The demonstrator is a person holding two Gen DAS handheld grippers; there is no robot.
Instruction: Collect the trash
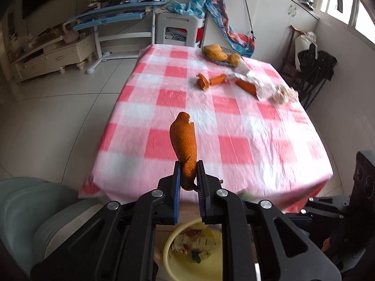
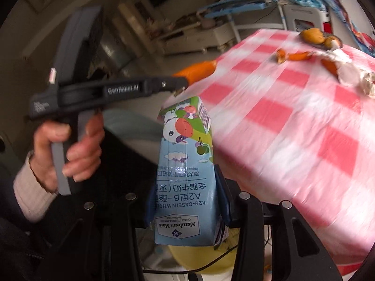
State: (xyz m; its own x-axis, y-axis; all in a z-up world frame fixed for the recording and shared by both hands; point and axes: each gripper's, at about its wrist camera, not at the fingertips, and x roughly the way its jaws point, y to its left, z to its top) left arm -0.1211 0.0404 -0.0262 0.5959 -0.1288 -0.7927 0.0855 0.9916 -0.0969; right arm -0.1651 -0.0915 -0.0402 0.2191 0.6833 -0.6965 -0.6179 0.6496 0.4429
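My left gripper (image 1: 189, 175) is shut on an orange peel (image 1: 184, 140) and holds it off the table's near edge, above a yellow bin (image 1: 168, 243) with trash in it. My right gripper (image 2: 187, 201) is shut on a blue milk carton (image 2: 185, 178), held upside down beside the table, over the yellow bin (image 2: 204, 260). The left gripper (image 2: 180, 83) with its peel (image 2: 196, 70) also shows in the right wrist view. More orange peels (image 1: 211, 80) and crumpled tissues (image 1: 279, 92) lie at the table's far right.
The table has a pink and white checked cloth (image 1: 211, 126). A plate with oranges (image 1: 220, 55) sits at its far edge. A grey-green chair (image 1: 30, 210) stands left of the bin. A white stool (image 1: 178, 28) and a desk stand beyond the table.
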